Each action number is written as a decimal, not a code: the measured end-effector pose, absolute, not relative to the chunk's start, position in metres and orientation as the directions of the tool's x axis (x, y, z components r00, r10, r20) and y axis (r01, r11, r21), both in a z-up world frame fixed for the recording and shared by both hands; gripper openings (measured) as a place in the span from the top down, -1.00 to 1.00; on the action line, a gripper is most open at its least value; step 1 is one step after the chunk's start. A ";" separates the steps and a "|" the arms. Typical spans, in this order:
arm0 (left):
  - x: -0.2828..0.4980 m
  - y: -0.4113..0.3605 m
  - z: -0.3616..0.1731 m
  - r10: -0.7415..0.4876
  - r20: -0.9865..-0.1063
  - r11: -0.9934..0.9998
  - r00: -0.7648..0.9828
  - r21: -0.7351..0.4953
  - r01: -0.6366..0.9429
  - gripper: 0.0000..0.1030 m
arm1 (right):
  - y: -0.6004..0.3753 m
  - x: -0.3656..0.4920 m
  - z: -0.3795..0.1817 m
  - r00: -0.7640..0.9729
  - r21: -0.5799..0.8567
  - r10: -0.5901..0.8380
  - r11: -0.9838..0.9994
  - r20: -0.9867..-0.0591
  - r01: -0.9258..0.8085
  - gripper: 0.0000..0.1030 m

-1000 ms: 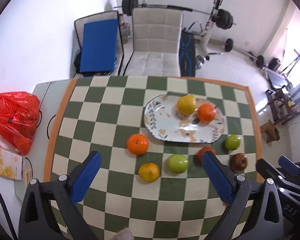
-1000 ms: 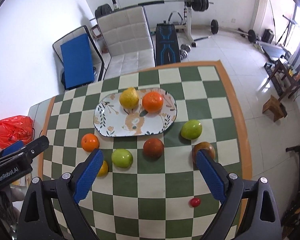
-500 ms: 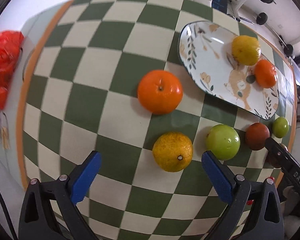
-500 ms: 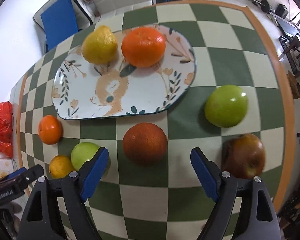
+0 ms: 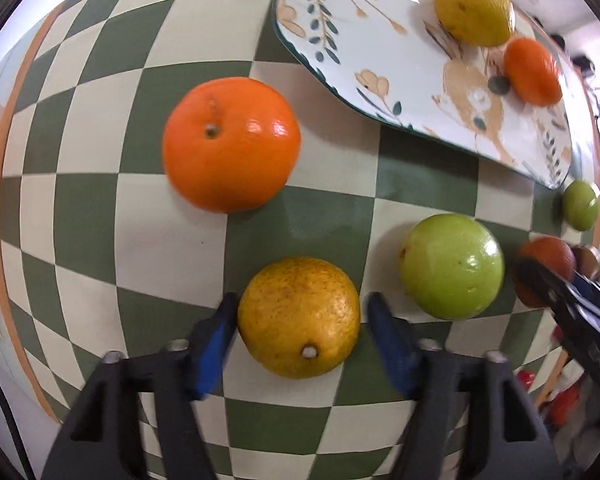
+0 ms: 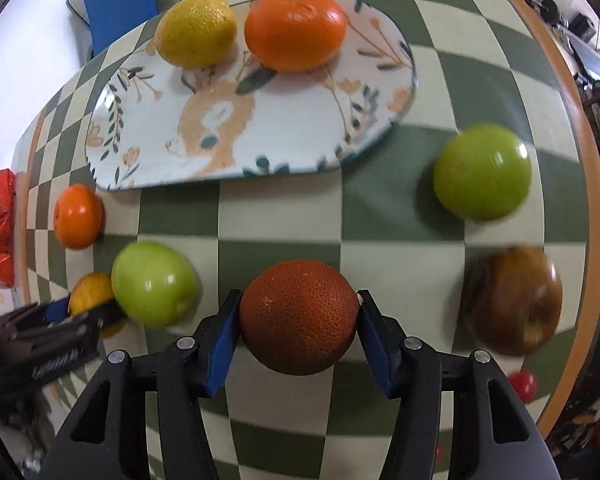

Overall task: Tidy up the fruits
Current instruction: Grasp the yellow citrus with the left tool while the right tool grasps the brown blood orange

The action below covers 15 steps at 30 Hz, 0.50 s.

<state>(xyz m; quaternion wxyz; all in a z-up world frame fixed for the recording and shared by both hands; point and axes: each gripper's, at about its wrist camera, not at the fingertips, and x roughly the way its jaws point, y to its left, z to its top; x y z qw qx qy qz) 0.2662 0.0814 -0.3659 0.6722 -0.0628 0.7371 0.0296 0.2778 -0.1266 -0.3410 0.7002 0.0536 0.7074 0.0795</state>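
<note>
Your right gripper (image 6: 299, 316) pinches dark orange (image 6: 299, 316) | left gripper (image 5: 299, 316) brackets yellow orange (image 5: 299, 317), grip unclear | red ball (image 6: 522, 385) only in right view

Both grippers have come down low to the checked table (image 5: 332, 208) from high up. The left gripper (image 5: 298, 320) was wide open a moment ago; now its blue fingers (image 5: 216, 336) have moved in around the yellow orange (image 5: 299, 317), one touching it, the other maybe a tiny bit off. The right gripper (image 6: 298, 322) has closed too, and its fingers (image 6: 224, 336) now press both sides of the dark red orange (image 6: 299, 316). None of the fruit has moved.
</note>
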 end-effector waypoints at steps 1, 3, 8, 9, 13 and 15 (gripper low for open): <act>0.265 0.081 -0.365 -0.048 -0.996 0.991 -0.076 -0.038 -0.125 -0.10 | -0.131 0.269 -0.341 -0.032 0.200 0.199 0.980 -0.980 -0.026 -0.14; 0.257 0.079 -0.361 -0.038 -0.997 0.992 -0.062 -0.030 -0.122 -0.10 | -0.136 0.255 -0.346 -0.051 0.220 0.219 0.975 -0.974 -0.010 -0.14; 0.216 0.052 -0.353 -0.072 -0.995 0.993 -0.064 -0.065 -0.102 -0.10 | -0.145 0.229 -0.360 -0.083 0.233 0.234 0.972 -0.969 0.022 -0.14; 0.210 0.048 -0.356 -0.078 -0.994 0.993 -0.075 -0.070 -0.098 -0.10 | -0.147 0.226 -0.364 -0.088 0.239 0.241 0.970 -0.967 0.034 -0.14; 0.198 0.040 -0.365 -0.078 -0.994 0.993 -0.082 -0.070 -0.099 -0.10 | -0.148 0.222 -0.366 -0.069 0.257 0.259 0.966 -0.963 0.031 -0.14; 0.196 0.039 -0.364 -0.077 -0.995 0.993 -0.071 -0.070 -0.094 -0.10 | -0.150 0.220 -0.368 -0.071 0.261 0.262 0.965 -0.962 0.031 -0.14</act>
